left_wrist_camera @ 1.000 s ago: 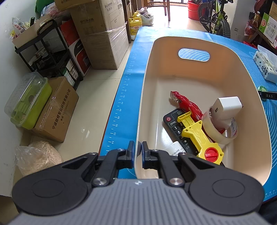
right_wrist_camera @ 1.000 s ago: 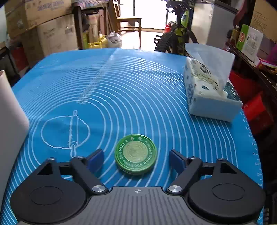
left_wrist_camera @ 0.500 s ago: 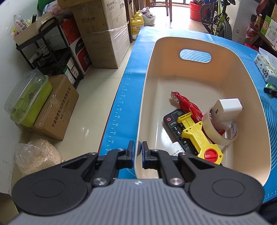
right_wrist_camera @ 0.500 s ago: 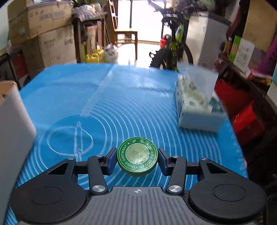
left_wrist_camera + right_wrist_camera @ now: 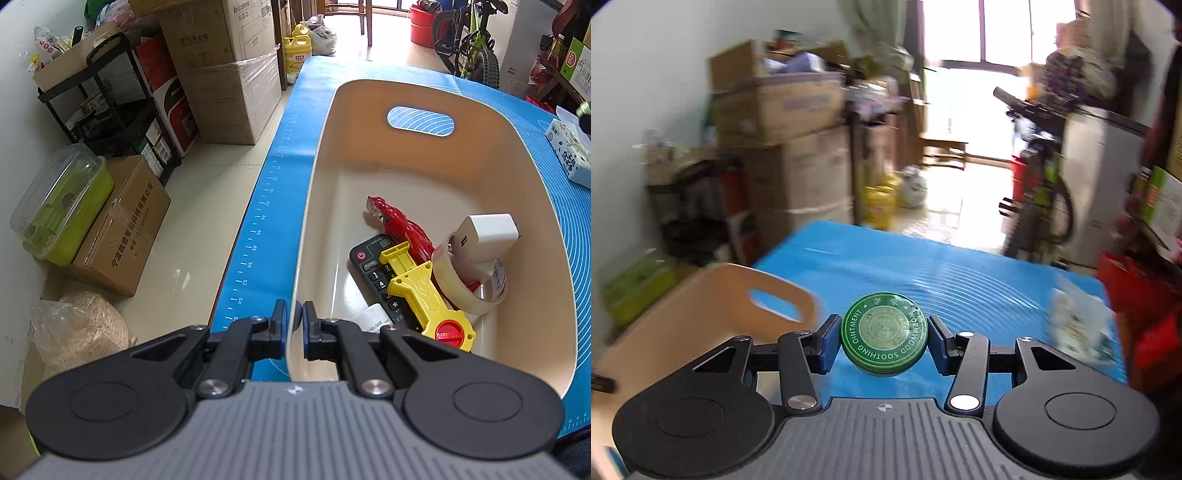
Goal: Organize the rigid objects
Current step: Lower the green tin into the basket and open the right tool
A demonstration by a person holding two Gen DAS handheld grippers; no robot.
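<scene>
My left gripper [image 5: 294, 325] is shut on the near-left rim of a cream plastic basket [image 5: 325, 155] that stands on the blue mat [image 5: 273, 177]. In the basket lie a red toy [image 5: 400, 227], a black remote [image 5: 373, 271], a yellow tool with a red knob [image 5: 424, 291], a tape roll [image 5: 469, 280] and a white charger [image 5: 487, 234]. My right gripper [image 5: 884, 341] is shut on a round green ointment tin [image 5: 884, 328] and holds it above the mat [image 5: 960, 273], to the right of the basket [image 5: 713, 306].
A tissue box [image 5: 569, 155] [image 5: 1078, 325] lies on the mat's right side. Left of the table are cardboard boxes [image 5: 221, 66], a black rack [image 5: 99, 107] and a green lidded container [image 5: 62, 206] on the floor. A bicycle [image 5: 465, 48] stands beyond the table.
My right gripper closed on the green tin, lifted it off the mat and swung left toward the basket. My left gripper kept its hold on the basket rim.
</scene>
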